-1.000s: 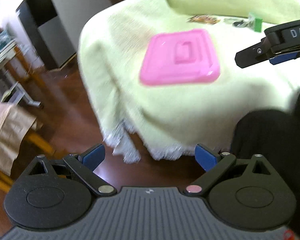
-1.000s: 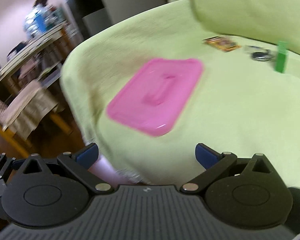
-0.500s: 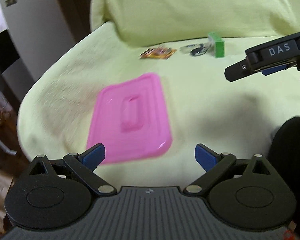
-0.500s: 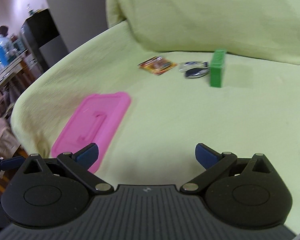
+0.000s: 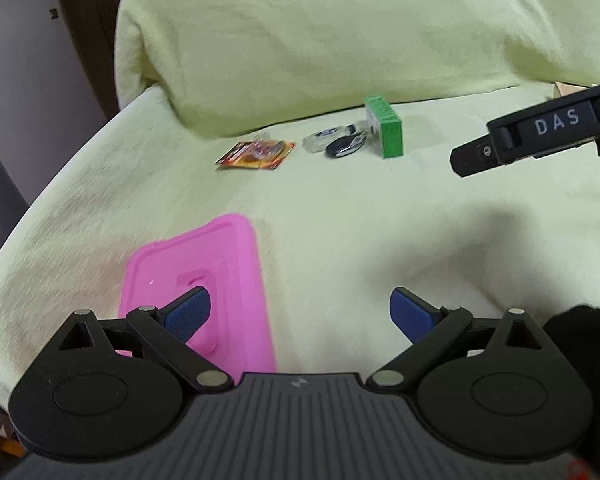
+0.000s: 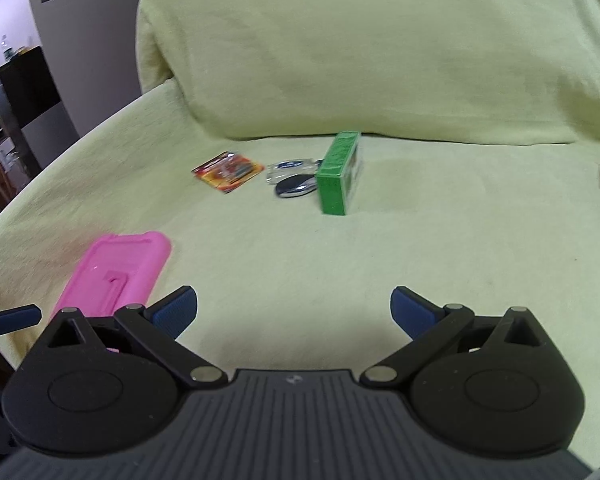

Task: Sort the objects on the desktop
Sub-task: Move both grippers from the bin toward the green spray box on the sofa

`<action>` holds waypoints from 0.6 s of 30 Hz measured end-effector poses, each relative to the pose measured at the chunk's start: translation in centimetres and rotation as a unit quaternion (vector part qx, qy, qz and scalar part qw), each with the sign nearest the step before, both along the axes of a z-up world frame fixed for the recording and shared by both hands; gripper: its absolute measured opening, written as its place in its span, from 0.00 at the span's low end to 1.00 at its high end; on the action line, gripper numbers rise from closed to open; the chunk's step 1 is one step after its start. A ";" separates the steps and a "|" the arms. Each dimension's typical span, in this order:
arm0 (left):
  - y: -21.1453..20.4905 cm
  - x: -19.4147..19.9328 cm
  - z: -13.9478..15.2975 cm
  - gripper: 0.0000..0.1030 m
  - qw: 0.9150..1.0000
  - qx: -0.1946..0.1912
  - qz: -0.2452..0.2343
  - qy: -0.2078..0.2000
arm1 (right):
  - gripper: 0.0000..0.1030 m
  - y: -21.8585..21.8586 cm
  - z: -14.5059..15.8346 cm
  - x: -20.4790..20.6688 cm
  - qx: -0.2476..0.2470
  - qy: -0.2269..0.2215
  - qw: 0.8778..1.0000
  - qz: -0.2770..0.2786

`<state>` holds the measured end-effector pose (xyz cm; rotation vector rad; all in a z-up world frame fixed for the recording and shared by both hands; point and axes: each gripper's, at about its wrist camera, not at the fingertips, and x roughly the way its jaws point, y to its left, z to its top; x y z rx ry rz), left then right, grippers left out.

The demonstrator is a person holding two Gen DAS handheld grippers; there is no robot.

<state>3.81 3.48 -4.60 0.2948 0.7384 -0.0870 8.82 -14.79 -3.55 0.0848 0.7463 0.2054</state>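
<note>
On the left, a pink lid [image 5: 204, 280] lies flat on the yellow-green cover [image 5: 380, 208], partly under the left gripper [image 5: 300, 312], whose blue pads stand wide apart and hold nothing. Its left pad [image 5: 190, 312] is in front of the lid's handle recess. Farther back lies an orange-red packet [image 5: 256, 155]; its print is too blurred to read. Just right of it are a clear small item [image 5: 322, 139] and a dark key fob [image 5: 345, 145], close together, then a green box [image 5: 386, 128], standing on its long edge, its writing not legible. At the right edge of the left view, the right gripper's black body shows the white letters "DAS" [image 5: 558, 122]. The right gripper [image 6: 294, 312] is also spread open and empty, above bare cover, with the green box well ahead of it.
</note>
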 end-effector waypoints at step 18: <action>-2.3 5.0 1.2 0.95 0.999 0.004 -0.023 -0.022 | 0.99 -2.1 0.6 2.7 -0.008 -0.013 0.999 -0.028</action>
